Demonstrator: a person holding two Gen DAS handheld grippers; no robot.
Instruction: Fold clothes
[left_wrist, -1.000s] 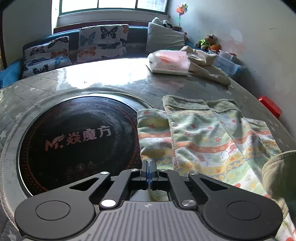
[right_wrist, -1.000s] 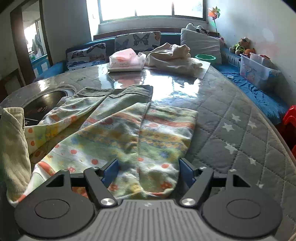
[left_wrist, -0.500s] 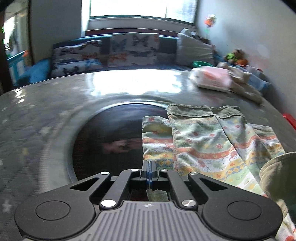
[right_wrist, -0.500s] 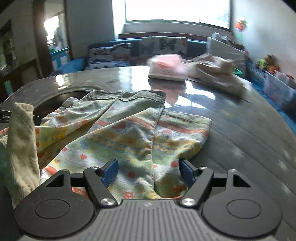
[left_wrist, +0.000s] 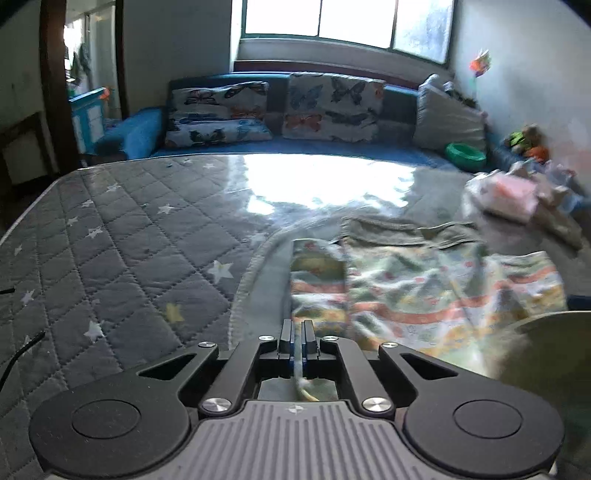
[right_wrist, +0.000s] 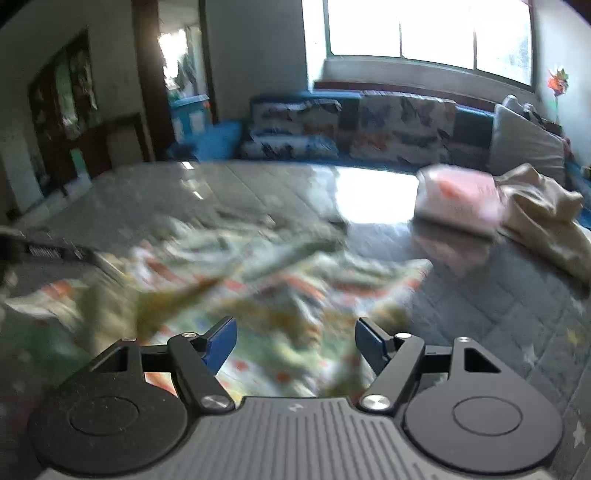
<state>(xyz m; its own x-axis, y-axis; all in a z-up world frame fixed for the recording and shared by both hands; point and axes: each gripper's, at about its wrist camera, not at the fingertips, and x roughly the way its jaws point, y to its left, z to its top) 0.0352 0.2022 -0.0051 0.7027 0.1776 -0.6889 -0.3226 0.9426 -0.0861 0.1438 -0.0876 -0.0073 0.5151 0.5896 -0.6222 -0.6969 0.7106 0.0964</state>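
- The patterned garment, pale green with orange stripes and small red spots, lies spread on the quilted grey table cover, its olive waistband toward the far side of the table
- In the left wrist view the garment sits to the right of centre; a folded panel lies along its left edge, beside the curved rim of a round inset in the table
- The left gripper has its jaws pressed together, pinching a thin strip of the garment's fabric that shows between and behind the fingers
- A rounded olive-beige piece of cloth fills the lower right of the left wrist view, close to the camera
- In the right wrist view the garment is heavily blurred and reaches right up under the right gripper
- The right gripper's blue-padded fingers stand wide apart above the fabric, holding nothing
- Farther back on the table are a pink-and-white packet and, touching its right side, a beige crumpled cloth
- Beyond the table, butterfly-print cushions line a blue sofa below a bright window; a green bowl sits at the sofa's right end
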